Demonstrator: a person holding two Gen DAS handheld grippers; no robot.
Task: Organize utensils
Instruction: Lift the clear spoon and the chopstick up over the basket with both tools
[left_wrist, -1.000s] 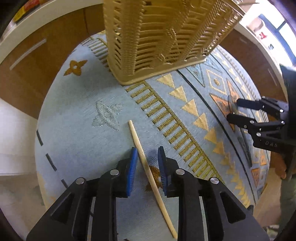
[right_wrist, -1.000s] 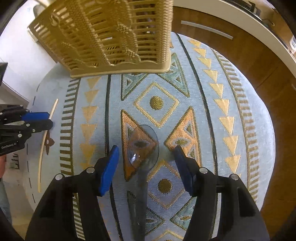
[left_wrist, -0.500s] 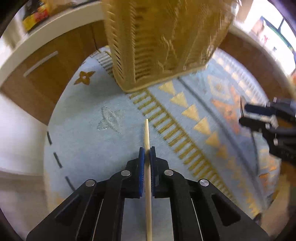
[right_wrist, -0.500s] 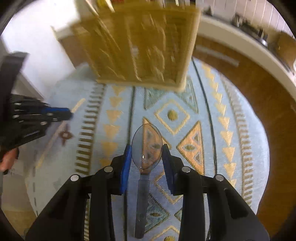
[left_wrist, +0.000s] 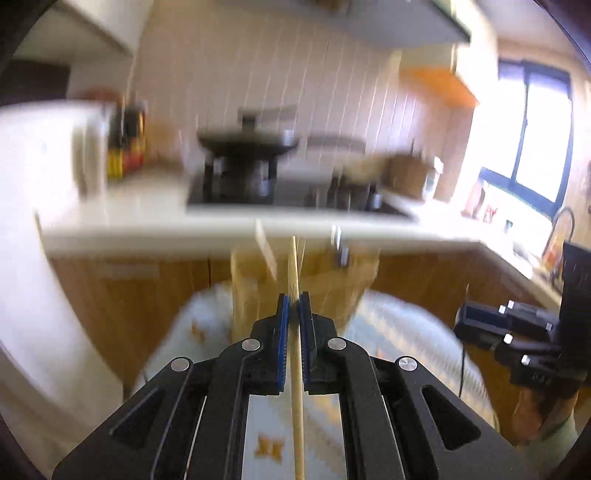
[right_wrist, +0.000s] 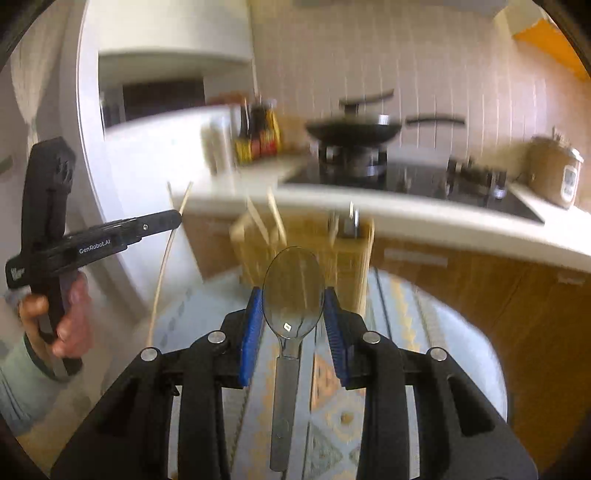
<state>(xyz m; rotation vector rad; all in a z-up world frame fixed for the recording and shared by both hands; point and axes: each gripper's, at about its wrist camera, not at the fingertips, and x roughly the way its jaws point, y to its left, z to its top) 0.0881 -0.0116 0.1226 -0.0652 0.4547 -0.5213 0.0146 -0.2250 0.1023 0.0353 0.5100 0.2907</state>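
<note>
Kitchen counter and patterned cloth (right_wrist: 461, 350) behind: left gripper (left_wrist: 294, 306) pinches a chopstick (left_wrist: 296, 369), right gripper (right_wrist: 293, 314) clasps a spoon (right_wrist: 291, 295) by its bowl, both utensils running lengthwise along the fingers, with the basket (right_wrist: 347, 251) straight ahead of both grippers.

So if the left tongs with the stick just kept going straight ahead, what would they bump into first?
Probably the yellow basket: the left tongs, shut on the chopstick, point at it. The picture is blurred, so depth is uncertain.
</note>
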